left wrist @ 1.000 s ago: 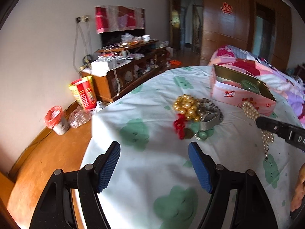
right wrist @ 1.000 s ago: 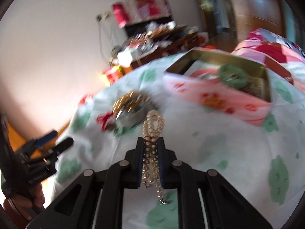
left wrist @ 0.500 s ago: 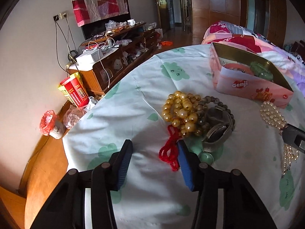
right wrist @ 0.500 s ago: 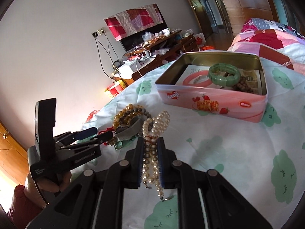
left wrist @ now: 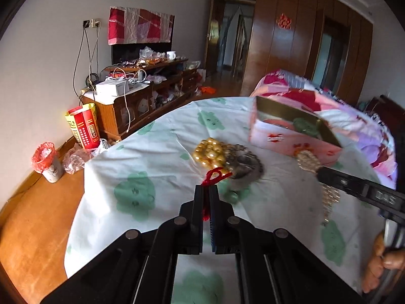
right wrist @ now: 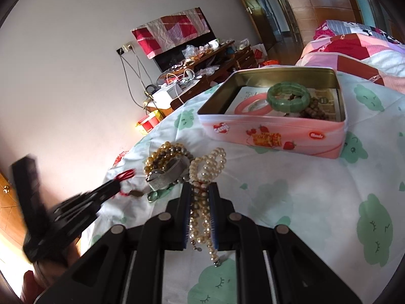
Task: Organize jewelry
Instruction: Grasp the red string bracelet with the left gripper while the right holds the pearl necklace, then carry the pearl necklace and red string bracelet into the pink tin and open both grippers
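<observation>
My left gripper [left wrist: 206,192] is shut on a red cord [left wrist: 215,176] at the near edge of a jewelry pile: a golden bead bracelet [left wrist: 209,152] and a grey metal watch [left wrist: 244,168]. My right gripper [right wrist: 200,190] is shut on a white pearl necklace [right wrist: 208,163] held above the cloth; it also shows in the left wrist view [left wrist: 307,160]. The open pink tin [right wrist: 276,133] holds a green jade bangle [right wrist: 288,96] and dark beads [right wrist: 314,110]. From the right wrist view, the left gripper [right wrist: 115,186] is blurred beside the pile [right wrist: 167,164].
The table has a white cloth with green cloud prints [right wrist: 316,202]. A bed with a patchwork quilt [left wrist: 303,93] lies behind the tin. A cluttered wooden cabinet [left wrist: 141,98], a red-and-yellow box [left wrist: 84,129] and a small bin [left wrist: 49,162] stand along the wall.
My left gripper has moved forward to the pile and closed on the red cord, lifting it. My right gripper still holds the pearl necklace, a little nearer the tin.
</observation>
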`<move>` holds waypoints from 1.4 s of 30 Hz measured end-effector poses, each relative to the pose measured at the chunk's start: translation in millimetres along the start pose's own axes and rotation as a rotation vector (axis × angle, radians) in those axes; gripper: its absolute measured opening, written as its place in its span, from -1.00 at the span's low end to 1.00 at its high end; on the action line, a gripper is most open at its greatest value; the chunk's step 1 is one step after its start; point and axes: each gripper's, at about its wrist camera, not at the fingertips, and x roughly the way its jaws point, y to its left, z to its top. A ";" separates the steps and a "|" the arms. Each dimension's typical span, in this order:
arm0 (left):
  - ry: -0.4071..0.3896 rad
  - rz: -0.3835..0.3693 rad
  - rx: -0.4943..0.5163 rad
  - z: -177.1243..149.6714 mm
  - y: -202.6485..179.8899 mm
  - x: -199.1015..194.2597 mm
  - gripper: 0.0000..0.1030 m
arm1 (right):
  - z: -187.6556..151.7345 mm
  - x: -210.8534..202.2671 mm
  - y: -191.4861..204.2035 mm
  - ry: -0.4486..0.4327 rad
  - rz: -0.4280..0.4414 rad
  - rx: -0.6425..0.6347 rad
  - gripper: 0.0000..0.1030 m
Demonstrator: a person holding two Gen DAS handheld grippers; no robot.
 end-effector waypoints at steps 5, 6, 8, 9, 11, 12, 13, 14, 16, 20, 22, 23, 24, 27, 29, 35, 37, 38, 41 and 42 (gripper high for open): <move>-0.027 -0.038 0.000 -11.1 -14.9 -18.2 -0.95 | -0.5 -7.8 2.7 -0.041 -0.029 -0.005 -0.69; -0.029 -0.054 0.002 -11.9 -18.9 -19.9 -0.95 | -0.2 -9.8 3.4 -0.049 -0.032 -0.006 -0.69; -0.042 -0.077 0.009 -12.6 -25.0 -24.5 -0.95 | -0.5 -15.2 4.6 -0.073 -0.036 -0.012 -0.69; -0.054 -0.104 0.009 -12.5 -26.5 -28.8 -0.95 | -0.9 -18.5 5.7 -0.083 -0.044 -0.016 -0.69; -0.082 -0.168 -0.005 -10.4 -26.7 -38.9 -0.95 | -3.7 -24.7 7.5 -0.096 -0.055 -0.025 -0.69; -0.093 -0.182 -0.009 -8.3 -26.1 -42.0 -0.95 | -4.7 -27.9 8.0 -0.101 -0.060 -0.026 -0.69; -0.106 -0.206 -0.018 -5.3 -24.9 -45.7 -0.95 | -5.6 -30.6 7.4 -0.107 -0.066 -0.025 -0.69; -0.119 -0.233 -0.035 -2.4 -22.4 -50.1 -0.95 | -6.4 -33.9 5.7 -0.114 -0.073 -0.023 -0.69; -0.140 -0.287 -0.071 3.8 -17.8 -55.8 -0.95 | -6.7 -39.2 0.2 -0.124 -0.086 -0.011 -0.69; -0.156 -0.337 -0.112 11.0 -12.2 -59.8 -0.95 | -1.6 -45.2 -10.6 -0.142 -0.090 0.024 -0.69; -0.156 -0.329 -0.109 13.0 -13.5 -58.2 -0.95 | 0.9 -49.3 -14.5 -0.155 -0.087 0.036 -0.69; -0.152 -0.325 -0.107 13.8 -15.1 -56.6 -0.95 | 2.1 -50.5 -15.8 -0.160 -0.087 0.040 -0.69; -0.147 -0.324 -0.105 13.6 -16.4 -55.4 -0.95 | 2.8 -51.9 -17.3 -0.164 -0.087 0.042 -0.69; -0.128 -0.303 -0.070 15.0 -27.6 -47.9 -0.95 | 5.2 -53.7 -19.7 -0.172 -0.093 0.039 -0.69; -0.110 -0.301 -0.043 14.5 -35.6 -41.2 -0.95 | 7.8 -53.7 -21.1 -0.176 -0.102 0.031 -0.69; -0.096 -0.336 -0.024 31.0 -54.2 -19.3 -0.95 | 26.5 -56.8 -35.6 -0.196 -0.094 0.061 -0.69; -0.116 -0.337 -0.009 42.6 -60.7 -14.2 -0.95 | 39.3 -58.6 -41.1 -0.215 -0.087 0.073 -0.69; -0.129 -0.340 -0.002 50.1 -63.8 -11.2 -0.95 | 46.6 -59.2 -42.6 -0.227 -0.090 0.071 -0.69; -0.144 -0.342 0.003 71.9 -69.3 5.3 -0.95 | 70.5 -57.0 -46.7 -0.269 -0.100 0.076 -0.69; -0.144 -0.342 0.003 76.5 -71.3 11.0 -0.95 | 74.9 -54.8 -47.5 -0.276 -0.101 0.080 -0.69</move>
